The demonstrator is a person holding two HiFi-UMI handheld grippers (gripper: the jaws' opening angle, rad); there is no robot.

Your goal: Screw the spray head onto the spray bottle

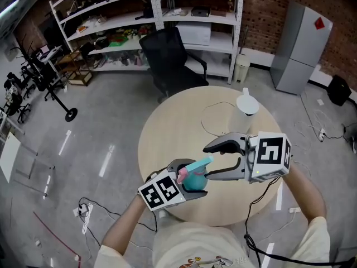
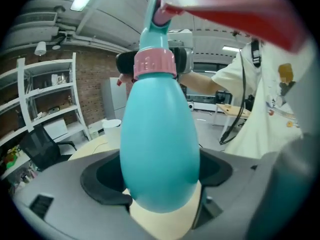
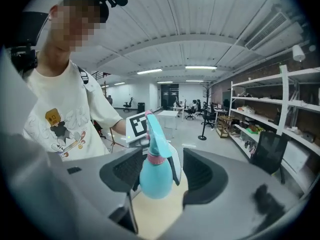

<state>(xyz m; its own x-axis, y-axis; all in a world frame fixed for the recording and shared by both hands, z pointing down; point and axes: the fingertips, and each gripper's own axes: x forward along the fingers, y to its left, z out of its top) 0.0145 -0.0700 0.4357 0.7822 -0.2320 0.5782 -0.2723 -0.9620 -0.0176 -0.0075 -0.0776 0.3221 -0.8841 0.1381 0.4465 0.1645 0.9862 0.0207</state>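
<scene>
Teal spray bottle (image 2: 160, 144), in left gripper (image 1: 188, 178)

Reaching up from the bottom edge with left forearm (image 1: 124, 225) and right forearm (image 1: 308, 190), one gripper per hand.
At lower centre, clamping the left gripper (image 1: 193, 181) around a spray bottle (image 1: 196, 177); just right of it, pointing the right gripper (image 1: 207, 162) leftward, jaws spread wide, not pressing anything.

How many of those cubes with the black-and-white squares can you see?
2. One cube rides on the left gripper, which holds the spray bottle; the other cube rides on the right gripper beside it. None seems hidden.
</scene>
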